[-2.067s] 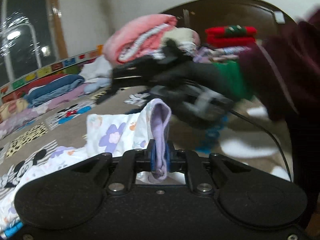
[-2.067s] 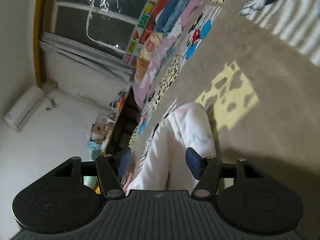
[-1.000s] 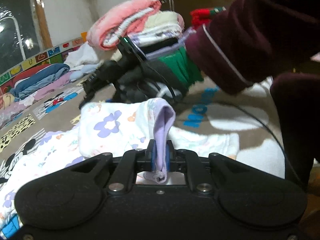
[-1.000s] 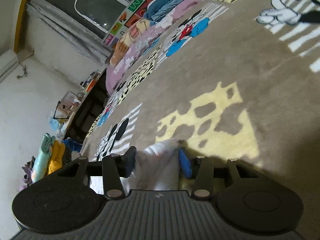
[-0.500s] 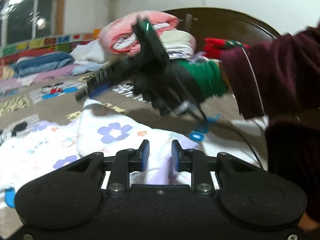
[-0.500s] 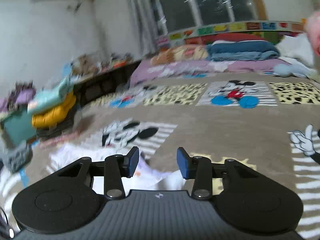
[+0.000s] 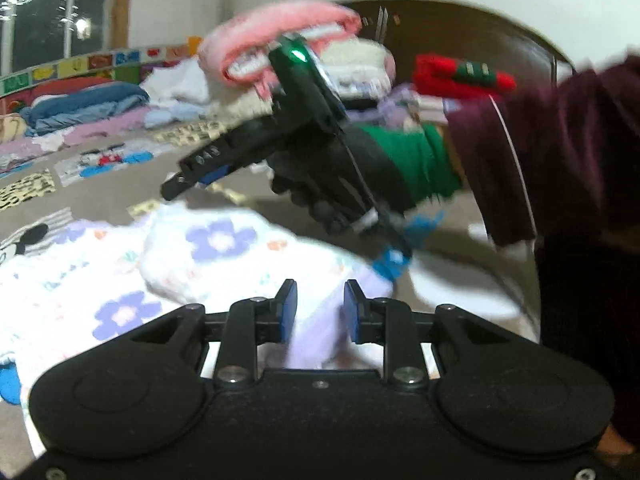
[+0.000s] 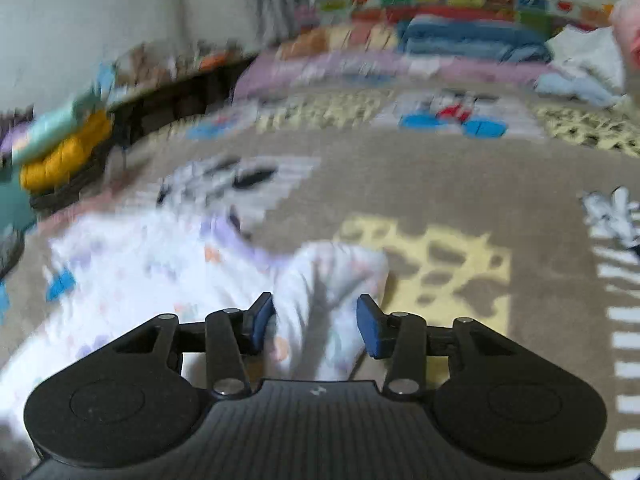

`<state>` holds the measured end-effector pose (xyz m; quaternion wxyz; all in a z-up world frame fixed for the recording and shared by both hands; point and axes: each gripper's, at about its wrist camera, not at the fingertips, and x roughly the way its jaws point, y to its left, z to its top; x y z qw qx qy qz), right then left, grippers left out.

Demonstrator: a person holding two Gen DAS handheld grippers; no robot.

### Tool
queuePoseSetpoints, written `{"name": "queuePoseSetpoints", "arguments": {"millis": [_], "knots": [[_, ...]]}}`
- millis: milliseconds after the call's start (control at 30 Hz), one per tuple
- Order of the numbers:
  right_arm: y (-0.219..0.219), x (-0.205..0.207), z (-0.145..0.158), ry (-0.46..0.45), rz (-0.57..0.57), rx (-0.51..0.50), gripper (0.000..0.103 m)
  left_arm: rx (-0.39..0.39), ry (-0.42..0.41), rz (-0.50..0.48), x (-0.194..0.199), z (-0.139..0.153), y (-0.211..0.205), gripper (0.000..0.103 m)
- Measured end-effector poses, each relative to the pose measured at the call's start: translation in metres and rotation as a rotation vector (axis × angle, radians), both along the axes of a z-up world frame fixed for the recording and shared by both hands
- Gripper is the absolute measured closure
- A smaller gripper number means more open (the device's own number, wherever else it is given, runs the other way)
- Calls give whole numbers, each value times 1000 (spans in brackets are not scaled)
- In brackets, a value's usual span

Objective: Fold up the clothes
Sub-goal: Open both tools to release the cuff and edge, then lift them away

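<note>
both our hand-held grippers, left [image 7: 316, 310] and right [image 8: 316, 322], gape with pads apart over the floral garment [image 7: 208, 256] spread on the patterned bedspread [image 8: 420, 184].

garment [image 7: 208, 256] on carpet [image 8: 420, 184] | clothes pile [image 7: 296, 56] behind garment

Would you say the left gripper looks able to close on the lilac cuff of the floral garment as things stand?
Probably yes. The left gripper is open, with the lilac cuff of the floral garment lying between its fingers, and nothing covers it there.
</note>
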<state>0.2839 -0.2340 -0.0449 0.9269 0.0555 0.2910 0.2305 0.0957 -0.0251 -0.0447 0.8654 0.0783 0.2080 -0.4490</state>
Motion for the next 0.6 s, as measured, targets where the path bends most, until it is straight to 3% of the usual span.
{"name": "queuePoseSetpoints", "arguments": {"millis": [133, 233, 300, 333, 367, 433, 500, 600], "knots": [[-3, -15, 18, -95, -30, 9, 62, -113, 12, 65, 8, 6, 1, 75], [0, -12, 24, -118, -10, 25, 64, -50, 68, 105, 17, -5, -11, 75], [3, -1, 18, -79, -22, 5, 72, 55, 136, 91, 22, -19, -22, 75], [1, 8, 8, -23, -43, 7, 74, 65, 135, 90, 21, -21, -23, 75], [-5, 18, -5, 56, -73, 20, 76, 69, 144, 88, 22, -21, -23, 75], [-23, 26, -24, 130, -117, 150, 76, 55, 194, 84, 26, -18, -18, 74], [-33, 27, -31, 158, -144, 240, 78, 53, 210, 78, 27, -19, -15, 74], [-37, 29, -35, 174, -143, 277, 78, 55, 201, 68, 22, -17, -15, 72]]}}
